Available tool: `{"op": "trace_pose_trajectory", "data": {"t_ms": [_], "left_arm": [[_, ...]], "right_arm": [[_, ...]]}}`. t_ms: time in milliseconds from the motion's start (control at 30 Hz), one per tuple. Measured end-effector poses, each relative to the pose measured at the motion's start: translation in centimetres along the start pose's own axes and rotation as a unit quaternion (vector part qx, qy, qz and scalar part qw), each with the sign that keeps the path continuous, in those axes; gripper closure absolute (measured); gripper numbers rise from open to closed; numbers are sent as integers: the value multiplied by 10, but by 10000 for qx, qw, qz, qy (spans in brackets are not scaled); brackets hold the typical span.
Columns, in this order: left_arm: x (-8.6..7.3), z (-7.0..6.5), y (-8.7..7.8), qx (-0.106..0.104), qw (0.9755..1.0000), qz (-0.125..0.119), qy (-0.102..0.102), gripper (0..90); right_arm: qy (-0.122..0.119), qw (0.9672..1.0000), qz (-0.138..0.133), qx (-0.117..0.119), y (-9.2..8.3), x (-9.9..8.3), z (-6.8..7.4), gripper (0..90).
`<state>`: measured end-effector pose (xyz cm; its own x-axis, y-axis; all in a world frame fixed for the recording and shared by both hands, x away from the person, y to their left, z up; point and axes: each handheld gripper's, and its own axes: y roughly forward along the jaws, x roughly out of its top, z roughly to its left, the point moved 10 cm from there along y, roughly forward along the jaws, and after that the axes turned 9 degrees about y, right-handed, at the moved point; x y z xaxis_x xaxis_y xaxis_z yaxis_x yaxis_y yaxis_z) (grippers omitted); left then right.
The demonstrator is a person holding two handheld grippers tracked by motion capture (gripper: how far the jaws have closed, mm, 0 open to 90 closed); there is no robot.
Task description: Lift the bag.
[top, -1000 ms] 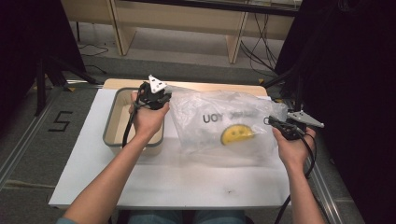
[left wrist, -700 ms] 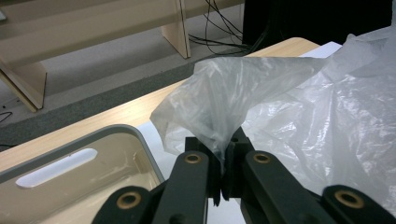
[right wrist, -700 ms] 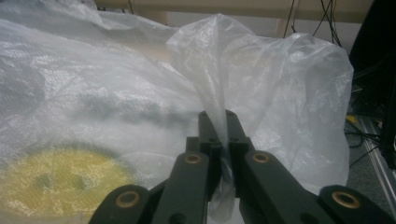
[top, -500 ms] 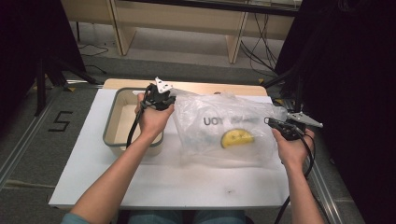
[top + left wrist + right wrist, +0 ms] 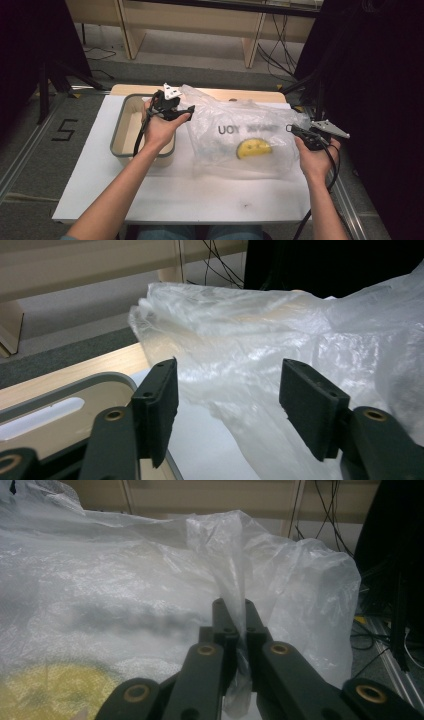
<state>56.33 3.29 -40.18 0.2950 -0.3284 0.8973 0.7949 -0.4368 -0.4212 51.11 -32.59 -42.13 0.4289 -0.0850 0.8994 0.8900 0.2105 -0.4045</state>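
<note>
You are holding a clear plastic bag (image 5: 245, 137) by one end while your other gripper lets its end go.

Your right gripper (image 5: 234, 611) is pinching a gathered fold of the bag's film between its pressed-together jaws, at the table's (image 5: 165, 192) right edge. Your left gripper (image 5: 227, 400) is sitting at the bag's left end, just above the near corner of the grey tray (image 5: 120, 125); its jaws have just been opening and are now standing spread, with crumpled film lying in the gap between them but neither pad pressing on it. The bag is lying across the middle of the white table, just right of the tray, with dark lettering on it and a yellow smiley face (image 5: 254, 148) showing through the film.
</note>
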Motion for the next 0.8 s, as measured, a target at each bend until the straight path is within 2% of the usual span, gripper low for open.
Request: {"op": "trace_pose_trajectory", "data": {"t_ms": [133, 167, 300, 500, 633, 800], "left_arm": [[1, -3, -3, -41, 10000, -51, -52, 370], [0, -4, -4, -71, 10000, -30, 2, 368], [0, -11, -9, -157, 9999, -70, -1, 364], [-2, -16, -14, -202, 9997, -84, 72, 360], [-2, -16, -16, -175, 9998, -101, 92, 359], [-3, -16, -17, -161, 9997, -101, 126, 360]], "right_arm": [[-28, 10000, -62, -3, -1, 1, 0, 900], [-31, 10000, -73, -2, -1, 2, 0, 900], [-18, 9999, -135, 53, -2, 3, 1, 874], [-75, 9994, -327, 60, -7, 8, 3, 724], [-146, 9987, -497, -32, -10, 13, 1, 605], [-183, 9985, -508, -17, -11, 13, 0, 488]]}}
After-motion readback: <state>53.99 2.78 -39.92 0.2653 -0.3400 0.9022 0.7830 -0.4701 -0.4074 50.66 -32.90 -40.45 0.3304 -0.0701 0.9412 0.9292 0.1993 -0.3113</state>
